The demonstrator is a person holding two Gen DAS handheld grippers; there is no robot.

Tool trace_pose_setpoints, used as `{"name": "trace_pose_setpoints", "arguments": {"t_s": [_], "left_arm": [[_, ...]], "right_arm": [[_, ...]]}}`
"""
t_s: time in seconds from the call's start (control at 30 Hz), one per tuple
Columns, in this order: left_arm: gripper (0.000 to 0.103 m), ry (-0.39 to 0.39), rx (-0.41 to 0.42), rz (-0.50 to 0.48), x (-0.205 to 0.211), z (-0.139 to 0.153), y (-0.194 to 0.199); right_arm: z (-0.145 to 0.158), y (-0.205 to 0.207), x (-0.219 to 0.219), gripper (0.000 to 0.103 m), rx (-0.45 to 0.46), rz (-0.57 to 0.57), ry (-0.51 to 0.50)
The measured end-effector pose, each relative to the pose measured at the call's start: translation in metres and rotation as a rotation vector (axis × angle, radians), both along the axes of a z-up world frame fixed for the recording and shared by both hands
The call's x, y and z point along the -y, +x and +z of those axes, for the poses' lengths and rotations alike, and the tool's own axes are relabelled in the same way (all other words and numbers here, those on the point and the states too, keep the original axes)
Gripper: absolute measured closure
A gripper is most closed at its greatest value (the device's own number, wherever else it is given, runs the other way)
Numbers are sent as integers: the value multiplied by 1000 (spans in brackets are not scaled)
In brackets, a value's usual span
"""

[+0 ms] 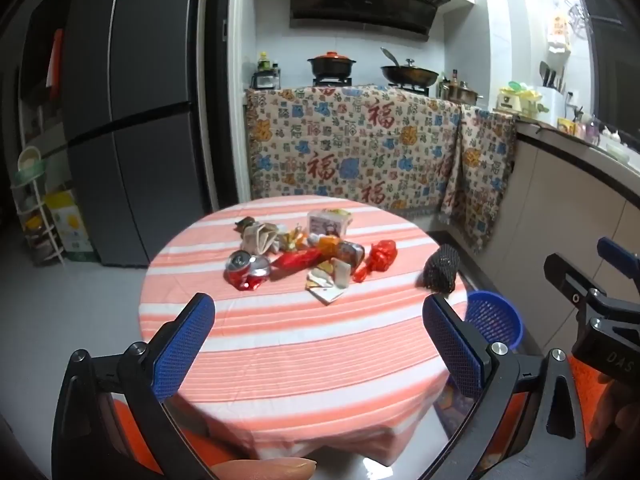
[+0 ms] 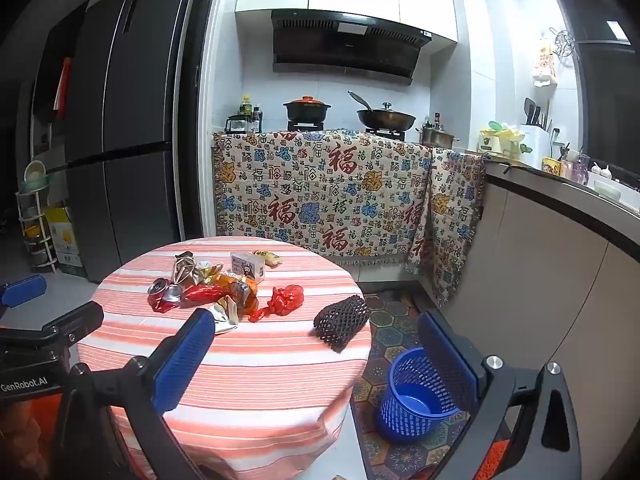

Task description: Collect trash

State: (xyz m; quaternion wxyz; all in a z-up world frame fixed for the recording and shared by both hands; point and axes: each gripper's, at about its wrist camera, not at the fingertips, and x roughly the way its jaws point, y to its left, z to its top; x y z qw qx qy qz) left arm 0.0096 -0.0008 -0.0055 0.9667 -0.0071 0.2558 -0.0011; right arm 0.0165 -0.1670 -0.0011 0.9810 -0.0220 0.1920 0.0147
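Note:
A pile of trash lies on the round table with the striped cloth (image 1: 288,340) (image 2: 256,360): a crushed red can (image 1: 246,270) (image 2: 164,294), a red plastic bag (image 1: 380,256) (image 2: 286,298), a black foam net (image 1: 440,268) (image 2: 342,320), a white box (image 1: 328,222) (image 2: 248,266) and several wrappers. A blue mesh bin (image 1: 494,322) (image 2: 420,396) stands on the floor right of the table. My left gripper (image 1: 316,344) is open and empty, held short of the pile. My right gripper (image 2: 316,360) is open and empty, near the net and above the bin.
A grey fridge (image 1: 132,120) stands at the left with a white rack (image 1: 36,208) beside it. A counter draped in patterned cloth (image 1: 352,152) holds pots at the back. A counter (image 2: 560,260) runs along the right. A patterned mat (image 2: 392,332) covers the floor.

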Motion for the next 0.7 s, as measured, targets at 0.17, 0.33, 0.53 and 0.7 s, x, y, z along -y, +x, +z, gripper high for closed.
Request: {"name": "trace_pose_setpoints", "arguments": {"t_s": [0.17, 0.33, 0.53, 0.7], "left_arm": [[0, 1, -7, 8, -2, -5, 1], [0, 9, -10, 7, 2, -6, 1], [0, 9, -14, 7, 3, -7, -1], [0, 10, -15, 6, 3, -8, 0]], "right_arm": [[2, -2, 0, 0, 1, -1, 3], [0, -3, 0, 0, -1, -1, -1], [-3, -1, -1, 0, -9, -3, -7], [-3, -1, -1, 0, -10, -4, -7]]}}
